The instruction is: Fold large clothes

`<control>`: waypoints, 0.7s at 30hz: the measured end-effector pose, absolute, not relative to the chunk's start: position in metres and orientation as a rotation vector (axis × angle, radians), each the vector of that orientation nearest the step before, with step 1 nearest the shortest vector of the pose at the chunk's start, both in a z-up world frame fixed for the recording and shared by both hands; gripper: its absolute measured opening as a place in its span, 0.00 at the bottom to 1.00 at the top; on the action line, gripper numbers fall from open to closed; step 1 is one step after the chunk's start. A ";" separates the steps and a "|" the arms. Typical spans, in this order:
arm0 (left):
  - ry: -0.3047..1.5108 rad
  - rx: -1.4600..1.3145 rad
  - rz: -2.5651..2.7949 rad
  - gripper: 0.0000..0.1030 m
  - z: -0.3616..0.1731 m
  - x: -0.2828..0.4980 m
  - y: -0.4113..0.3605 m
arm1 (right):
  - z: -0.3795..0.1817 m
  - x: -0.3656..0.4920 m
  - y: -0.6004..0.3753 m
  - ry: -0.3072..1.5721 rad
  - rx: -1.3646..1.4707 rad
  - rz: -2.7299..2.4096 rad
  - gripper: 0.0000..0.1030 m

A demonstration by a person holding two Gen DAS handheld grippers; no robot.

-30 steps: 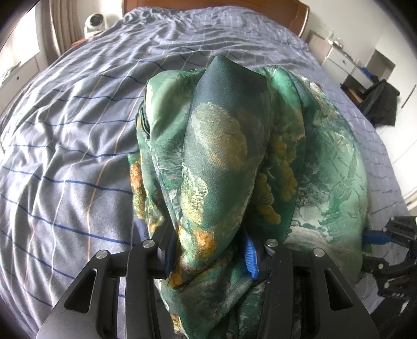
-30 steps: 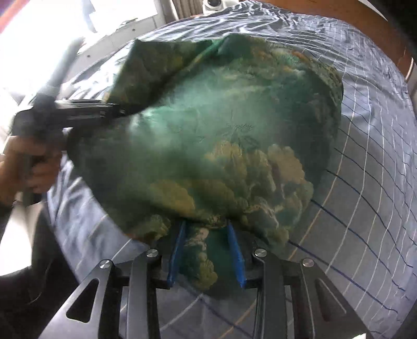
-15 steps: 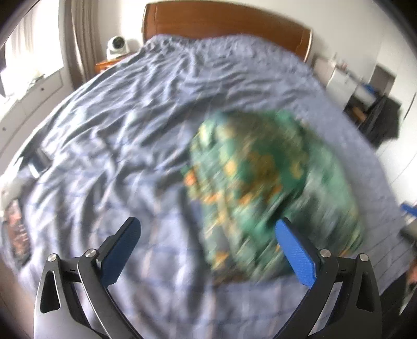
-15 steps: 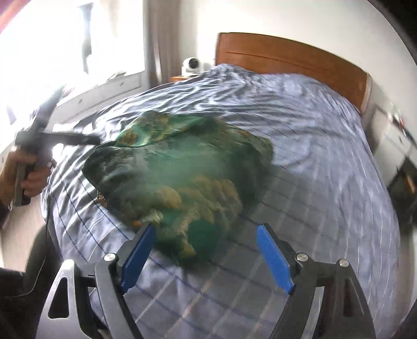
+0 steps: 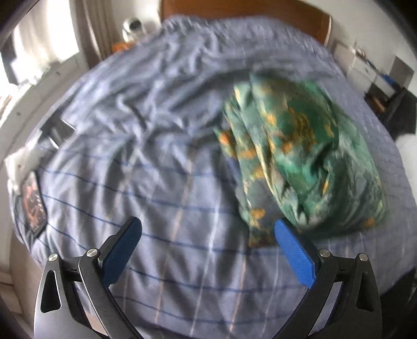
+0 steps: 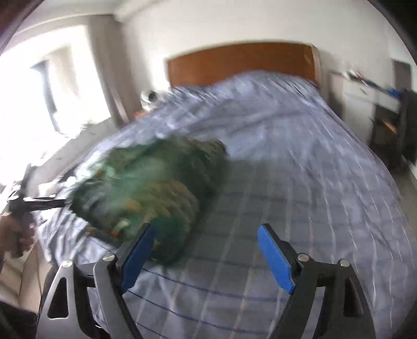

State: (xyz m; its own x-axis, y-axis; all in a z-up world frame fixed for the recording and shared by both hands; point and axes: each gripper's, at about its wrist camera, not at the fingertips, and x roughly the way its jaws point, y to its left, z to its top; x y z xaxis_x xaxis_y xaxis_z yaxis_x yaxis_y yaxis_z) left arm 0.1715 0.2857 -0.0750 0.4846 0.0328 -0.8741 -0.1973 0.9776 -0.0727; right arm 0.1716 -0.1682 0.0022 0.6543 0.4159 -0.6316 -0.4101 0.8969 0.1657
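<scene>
A green garment [image 5: 305,156] with orange-gold print lies bunched in a loose heap on the striped bedspread [image 5: 156,182]

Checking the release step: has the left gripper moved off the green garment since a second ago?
Yes. The left gripper, jaws just opened and empty, has backed off; the green garment lies on the bed, headboard now visible.

Motion blur smears the green garment [image 6: 146,193] and its print; a dark patch [image 5: 32,203] at the bed's [image 5: 156,161] edge stays unreadable.

No readable text, label, brand, number or sign anywhere in either blurred view.
</scene>
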 end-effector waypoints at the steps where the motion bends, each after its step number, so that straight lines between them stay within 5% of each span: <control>1: 1.069 -0.204 0.116 0.99 -0.073 0.173 0.287 | 0.002 0.170 -0.164 0.705 -0.007 0.508 0.84; 8: 0.929 -0.606 -0.142 0.99 -0.037 0.208 0.315 | -0.018 0.180 -0.142 0.856 0.002 0.579 0.84; 21: 1.158 -0.745 -0.202 1.00 -0.143 0.275 0.303 | -0.004 0.221 -0.100 0.918 0.061 0.653 0.84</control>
State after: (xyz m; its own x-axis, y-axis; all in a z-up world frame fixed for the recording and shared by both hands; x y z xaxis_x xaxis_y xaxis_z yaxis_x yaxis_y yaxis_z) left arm 0.2751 0.3028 -0.1430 0.4137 -0.5087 -0.7550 -0.2231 0.7474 -0.6258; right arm 0.2213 -0.1000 -0.0044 0.4300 0.5483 -0.7173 -0.4978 0.8068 0.3183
